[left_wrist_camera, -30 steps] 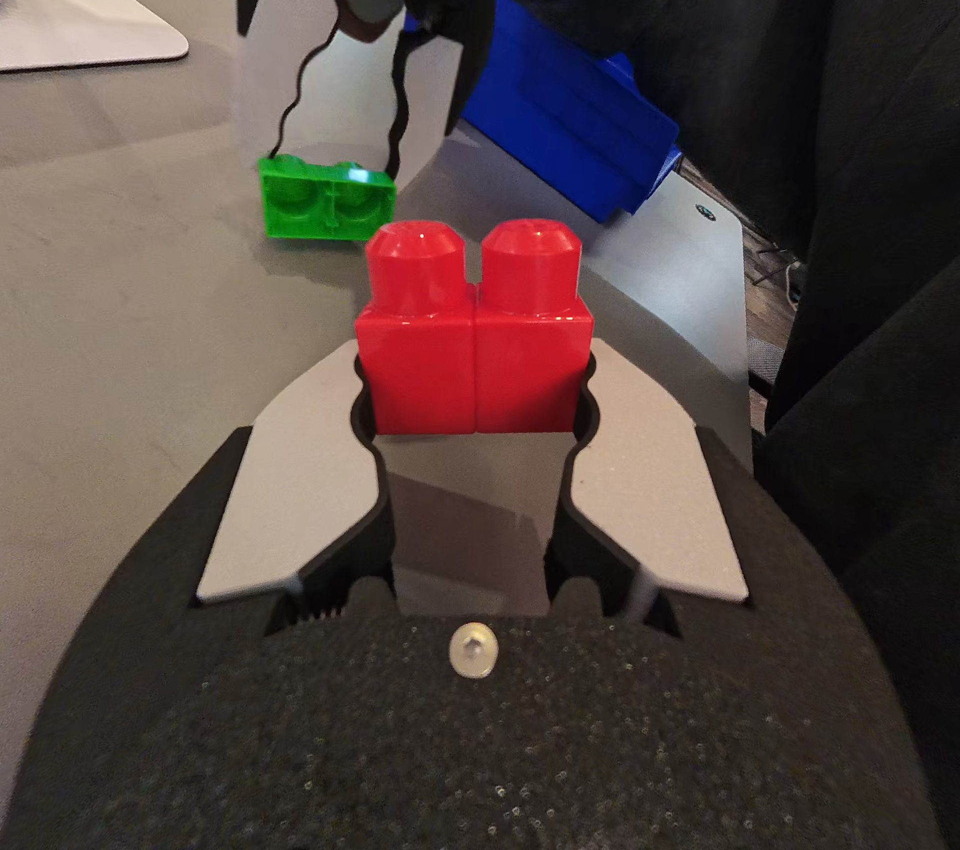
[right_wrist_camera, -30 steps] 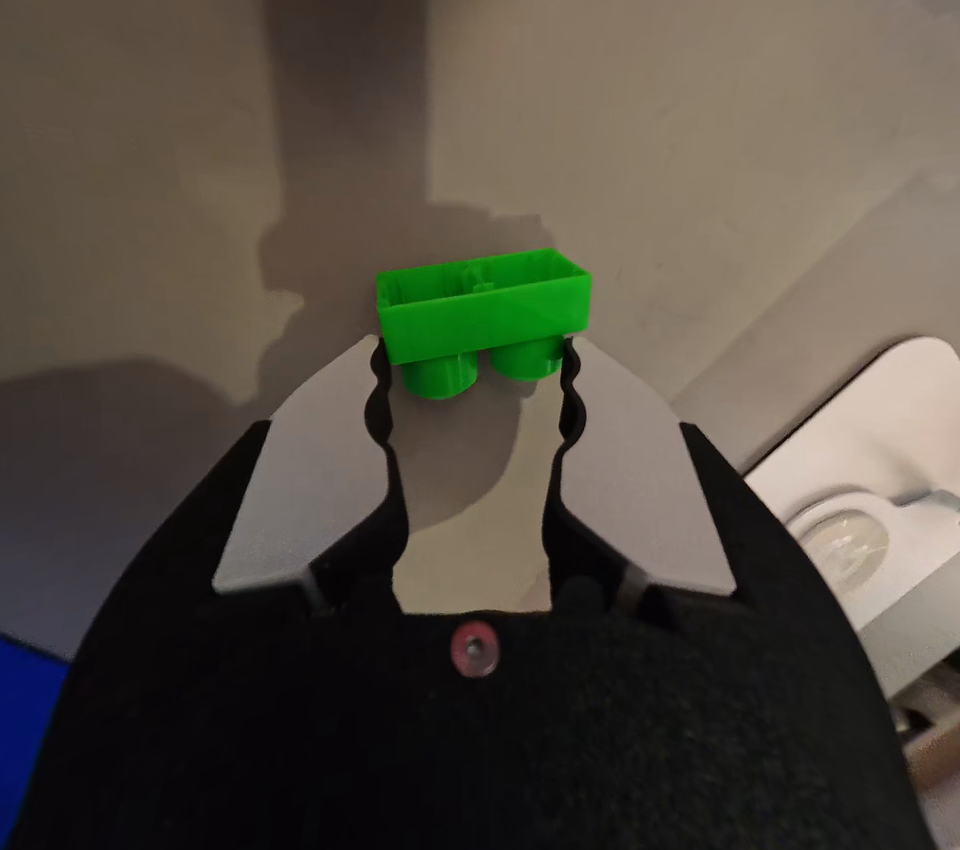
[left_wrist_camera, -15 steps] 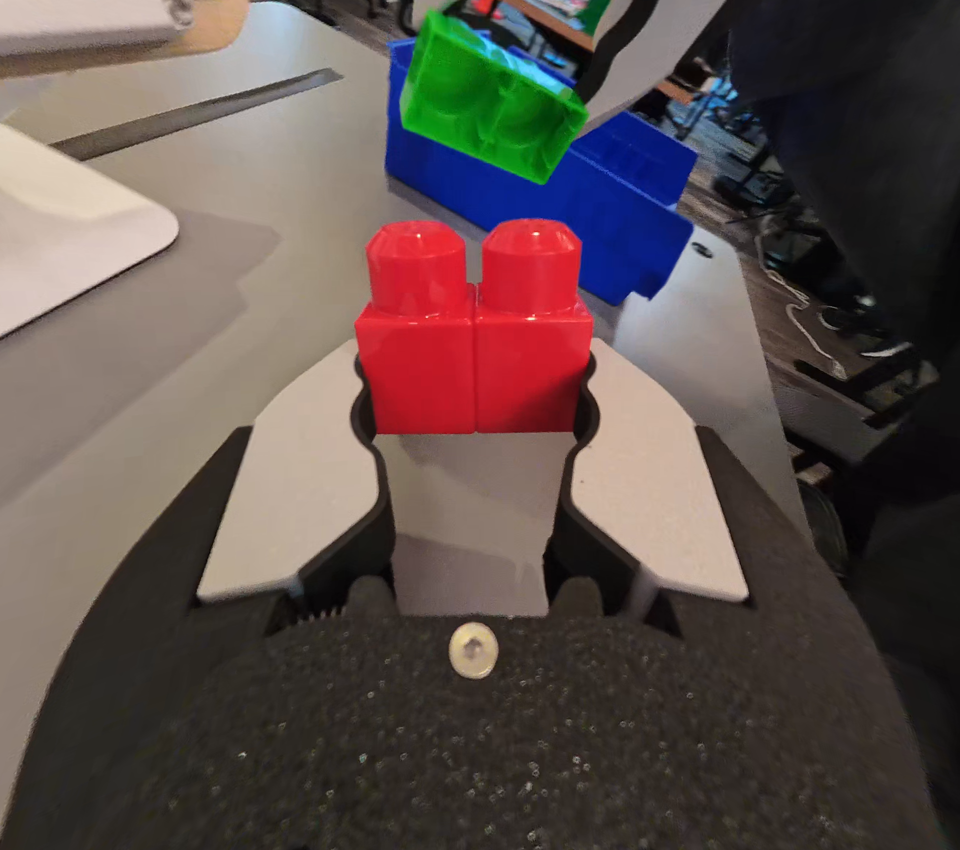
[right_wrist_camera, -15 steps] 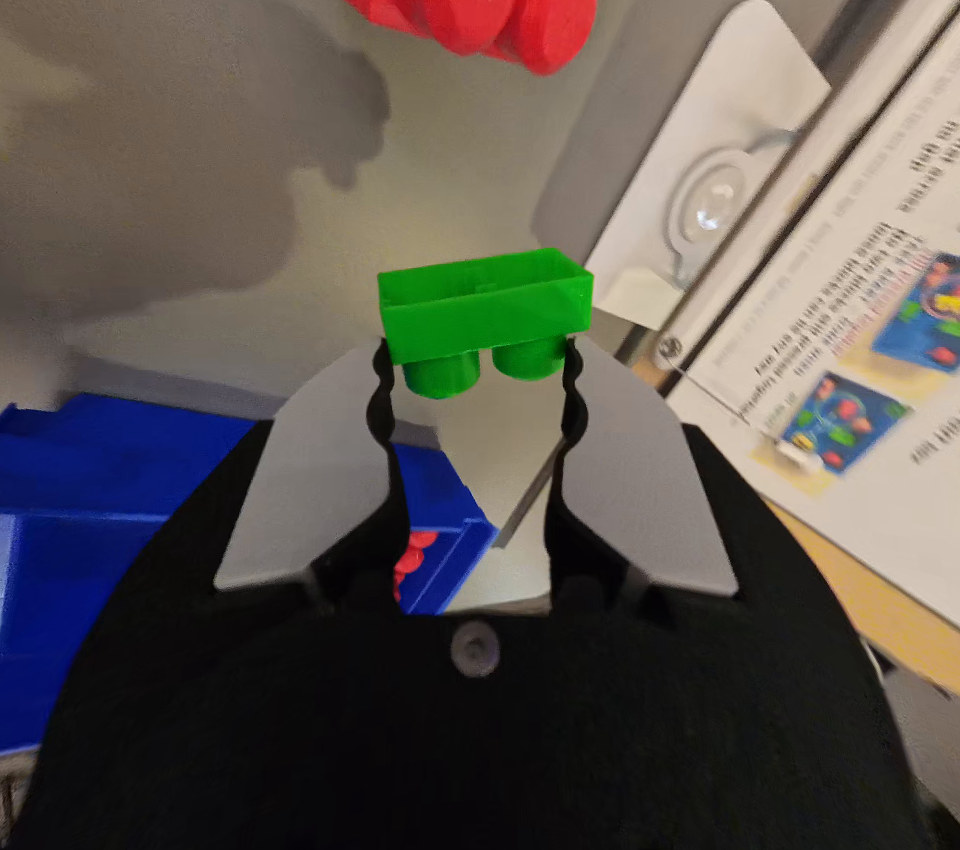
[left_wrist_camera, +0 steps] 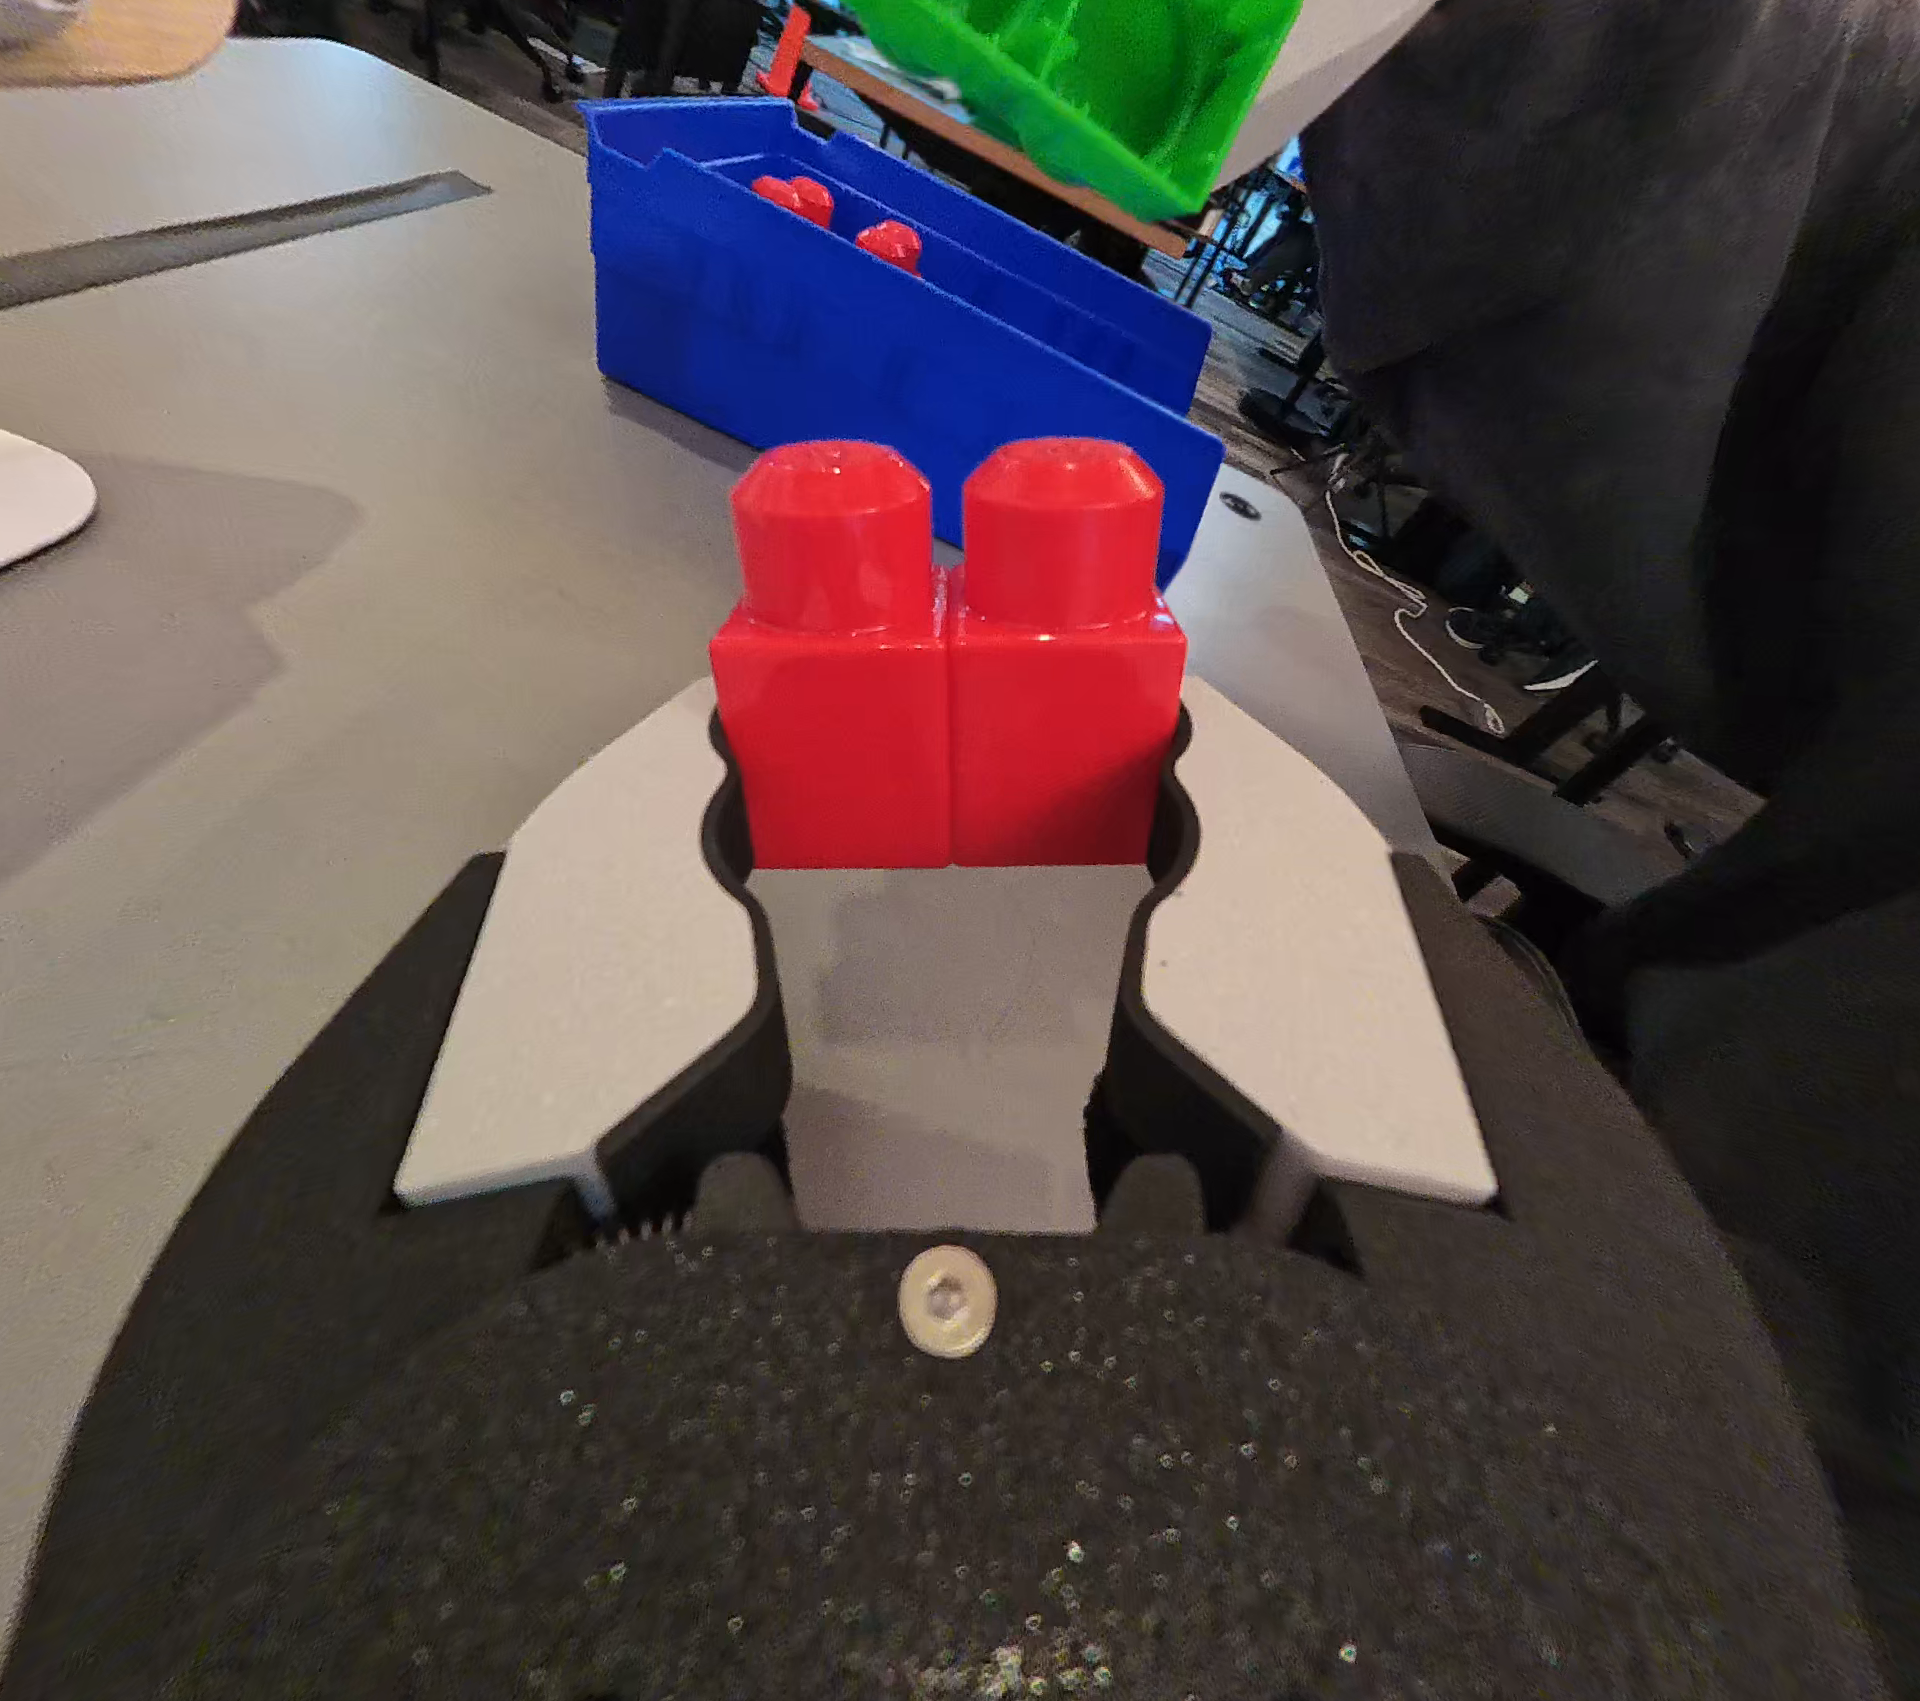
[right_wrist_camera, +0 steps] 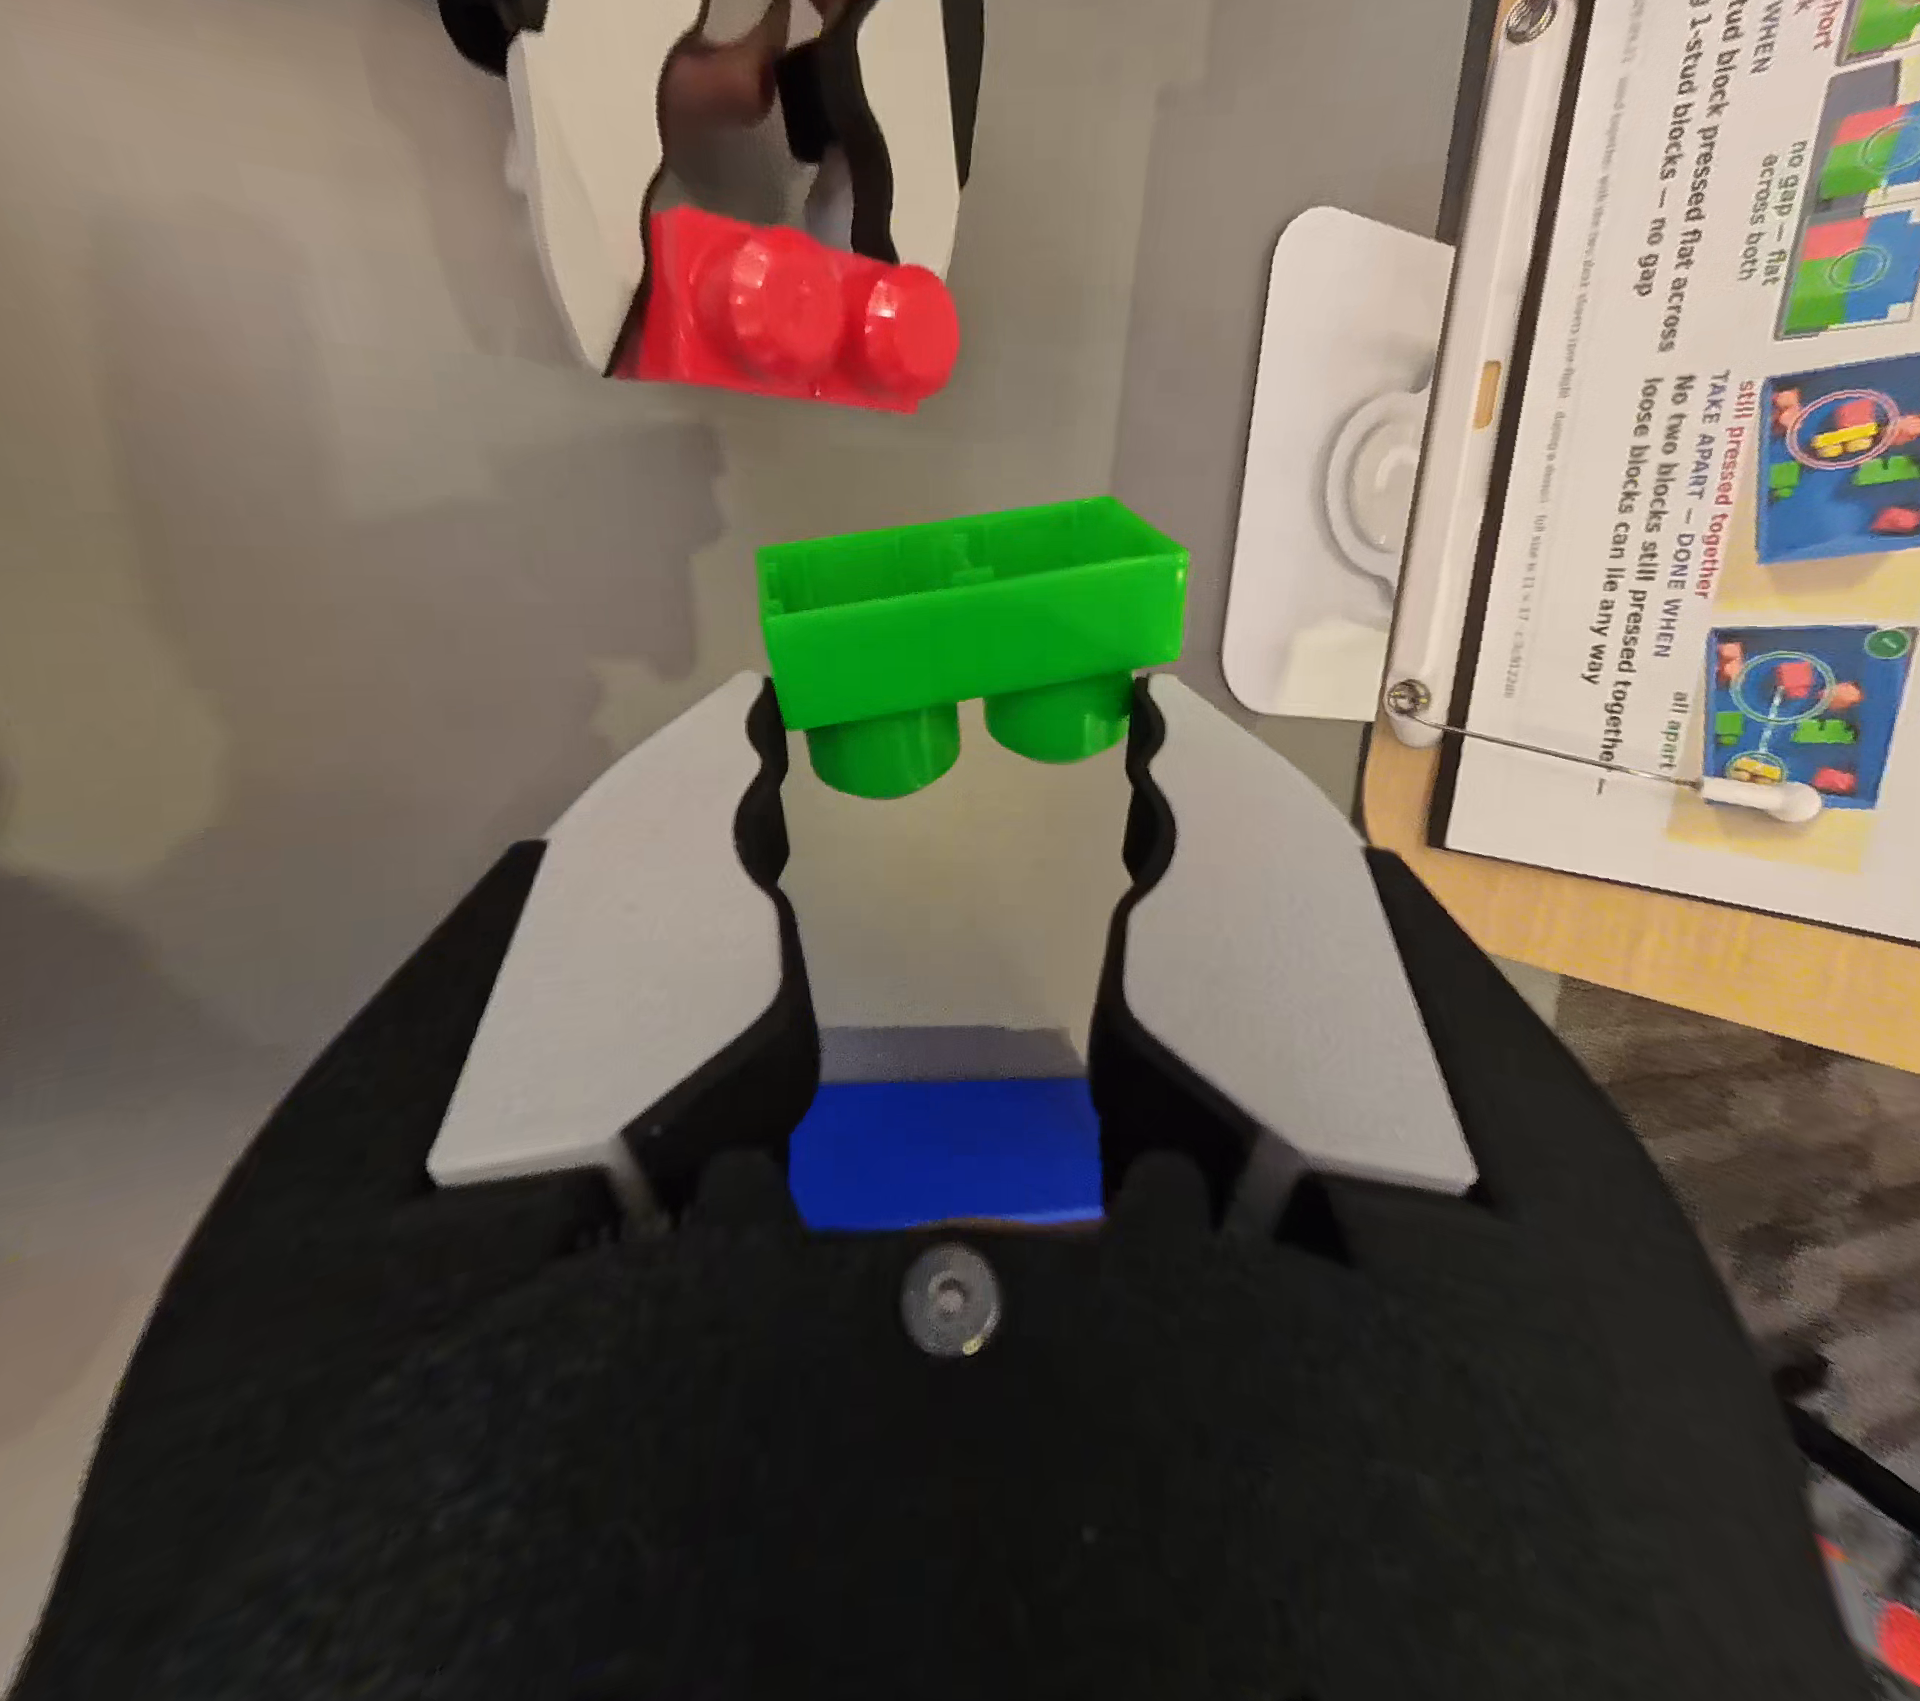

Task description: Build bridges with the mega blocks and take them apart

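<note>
Left gripper (left_wrist_camera: pixel 948 768): I pinch two glossy red blocks (left_wrist_camera: pixel 948 716), studs up, before the bin (left_wrist_camera: pixel 883 363);
Right gripper (right_wrist_camera: pixel 948 695): I clamp a hollow green block (right_wrist_camera: pixel 971 612), above the bin

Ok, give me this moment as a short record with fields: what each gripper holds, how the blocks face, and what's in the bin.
left gripper: shut on two red one-stud blocks, side by side, studs up
right gripper: shut on green two-stud block, hollow underside toward the red blocks
blocks joined: no, apart in the air
blue bin: on grey table, red blocks inside
instruction sheet: on clipboard
</note>
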A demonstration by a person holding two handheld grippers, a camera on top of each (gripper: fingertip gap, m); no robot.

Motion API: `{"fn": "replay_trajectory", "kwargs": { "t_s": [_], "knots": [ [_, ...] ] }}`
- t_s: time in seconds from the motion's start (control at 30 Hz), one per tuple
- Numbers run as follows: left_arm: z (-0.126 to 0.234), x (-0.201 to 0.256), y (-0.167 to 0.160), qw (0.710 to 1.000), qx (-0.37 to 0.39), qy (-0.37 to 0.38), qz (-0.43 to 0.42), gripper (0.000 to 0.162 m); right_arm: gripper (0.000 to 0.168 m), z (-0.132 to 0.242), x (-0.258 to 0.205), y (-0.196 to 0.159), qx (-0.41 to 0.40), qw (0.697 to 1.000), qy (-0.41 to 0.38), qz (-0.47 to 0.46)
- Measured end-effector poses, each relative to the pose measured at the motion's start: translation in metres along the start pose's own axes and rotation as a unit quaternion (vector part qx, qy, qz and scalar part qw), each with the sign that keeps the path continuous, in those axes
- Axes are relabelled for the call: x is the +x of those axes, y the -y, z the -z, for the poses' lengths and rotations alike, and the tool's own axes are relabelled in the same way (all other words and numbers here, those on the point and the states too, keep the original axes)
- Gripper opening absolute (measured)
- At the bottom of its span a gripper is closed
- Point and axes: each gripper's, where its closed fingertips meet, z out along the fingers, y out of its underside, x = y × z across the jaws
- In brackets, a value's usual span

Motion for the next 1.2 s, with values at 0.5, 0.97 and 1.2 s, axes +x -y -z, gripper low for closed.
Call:
{"fn": "replay_trajectory", "kwargs": {
  "t_s": [0.5,0.97,1.2],
  "knots": [
    [-0.012,0.007,-0.010,0.997,-0.039,0.015,-0.060,0.074,0.063,-0.037,-0.040,-0.014,-0.172,0.976,0.136,-0.007],
    [-0.014,0.005,-0.018,0.996,-0.059,0.020,-0.065,0.074,0.059,-0.047,-0.038,0.021,-0.144,0.977,0.156,0.022],
    [-0.015,0.012,-0.018,0.997,-0.058,0.001,-0.060,0.074,0.059,-0.045,-0.042,0.027,-0.094,0.977,0.191,-0.002]
  ]
}}
